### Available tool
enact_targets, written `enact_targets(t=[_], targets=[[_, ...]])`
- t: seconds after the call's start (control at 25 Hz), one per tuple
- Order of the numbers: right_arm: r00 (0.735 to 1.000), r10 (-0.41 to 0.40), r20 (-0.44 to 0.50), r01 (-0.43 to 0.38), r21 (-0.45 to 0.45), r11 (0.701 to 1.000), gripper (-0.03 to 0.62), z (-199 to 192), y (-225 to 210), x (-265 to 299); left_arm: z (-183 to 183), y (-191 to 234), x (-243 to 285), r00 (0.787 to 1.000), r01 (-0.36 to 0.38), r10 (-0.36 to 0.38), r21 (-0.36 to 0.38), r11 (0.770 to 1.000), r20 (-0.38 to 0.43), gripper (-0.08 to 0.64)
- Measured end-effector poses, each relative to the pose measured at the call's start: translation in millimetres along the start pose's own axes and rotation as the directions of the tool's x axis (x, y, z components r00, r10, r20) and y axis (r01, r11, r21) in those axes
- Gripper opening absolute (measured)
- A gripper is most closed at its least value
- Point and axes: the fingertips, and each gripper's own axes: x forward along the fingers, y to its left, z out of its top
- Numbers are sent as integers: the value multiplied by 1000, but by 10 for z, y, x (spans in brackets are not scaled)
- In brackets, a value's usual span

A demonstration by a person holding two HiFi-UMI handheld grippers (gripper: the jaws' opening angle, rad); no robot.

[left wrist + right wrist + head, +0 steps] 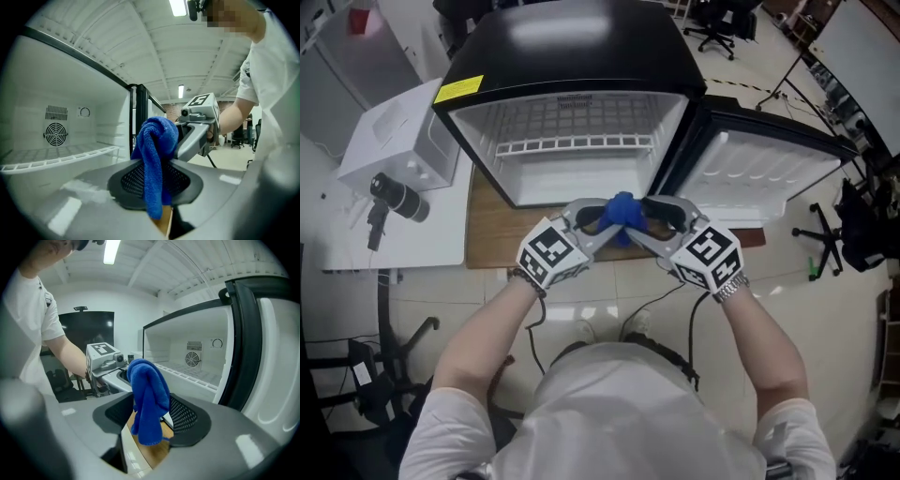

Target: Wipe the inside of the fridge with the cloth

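Observation:
The blue cloth [622, 214] hangs bunched between both grippers, just in front of the open black fridge [572, 56]. My left gripper [598, 217] is shut on the blue cloth [154, 159], which is pinched between its mesh pads and flops over above them. From the other side my right gripper [649, 217] faces it, jaws wide open. The cloth [147, 399] dangles in the gap of the right gripper [150, 420] without being pressed. The fridge interior [56, 136] is white, with a fan grille at the back and a wire shelf [572, 145].
The fridge door [769, 169] stands open to the right. The fridge rests on a wooden board [487, 234]. A white box [403, 131] with a camera on it sits to the left. Office chairs [717, 23] stand behind, and a black chair base [825, 239] is at right.

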Motion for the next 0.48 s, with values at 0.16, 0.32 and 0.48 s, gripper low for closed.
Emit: enact_targets(t=[0.16, 0.32, 0.48], targets=[[997, 71, 17, -72, 34, 997, 239, 51, 207, -48, 61, -183, -126, 991, 136, -136, 8, 991, -10, 71], [990, 135, 28, -136, 67, 988, 238, 65, 448, -74, 94, -361, -220, 968, 249, -248, 27, 968, -38, 77], [989, 140, 37, -143, 94, 985, 173, 31, 570, -111, 77, -445, -261, 951, 303, -300, 40, 952, -72, 80]])
